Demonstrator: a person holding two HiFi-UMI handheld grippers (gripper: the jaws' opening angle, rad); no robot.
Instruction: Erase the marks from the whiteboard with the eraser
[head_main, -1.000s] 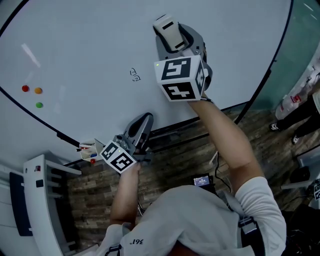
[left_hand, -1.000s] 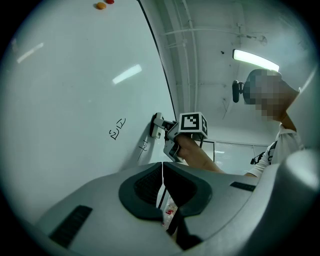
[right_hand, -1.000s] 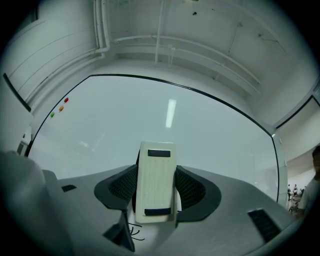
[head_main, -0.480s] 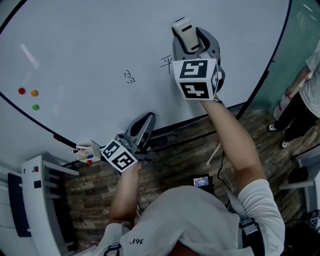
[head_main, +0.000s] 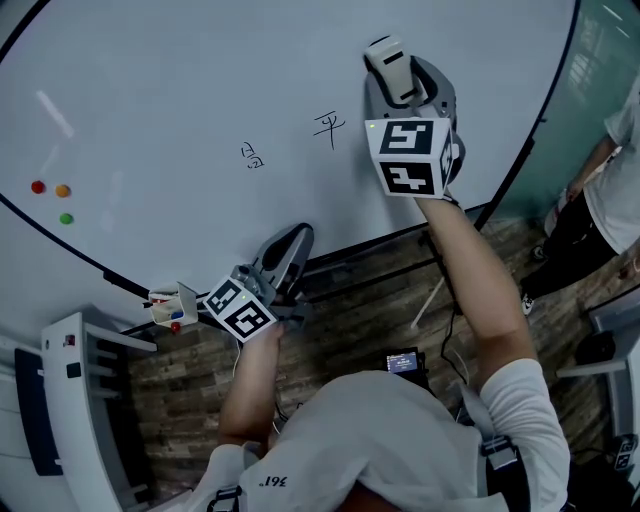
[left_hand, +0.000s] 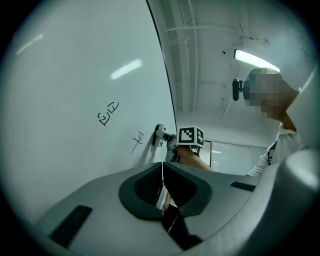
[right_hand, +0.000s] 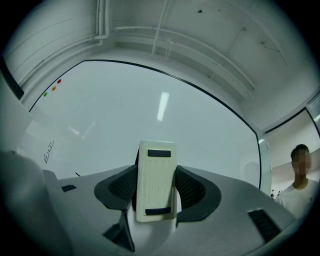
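Observation:
The whiteboard (head_main: 180, 90) carries two small black marks, one (head_main: 253, 155) at centre and another (head_main: 329, 126) to its right. My right gripper (head_main: 400, 78) is shut on the white eraser (head_main: 390, 62), held against the board just right of the second mark. In the right gripper view the eraser (right_hand: 156, 180) stands upright between the jaws. My left gripper (head_main: 293, 240) hangs shut and empty near the board's lower edge. The left gripper view shows both marks (left_hand: 107, 113) (left_hand: 137, 141) and the eraser (left_hand: 159, 135) beyond them.
Red, orange and green magnets (head_main: 50, 195) dot the board's left side. A small marker holder (head_main: 170, 305) sits at the lower frame. A white stand (head_main: 70, 400) is at lower left. A person (head_main: 600, 190) stands to the right of the board.
My right gripper has slid the eraser to the right along the board, uncovering the second mark. The left gripper has stayed put. The person at right has shifted.

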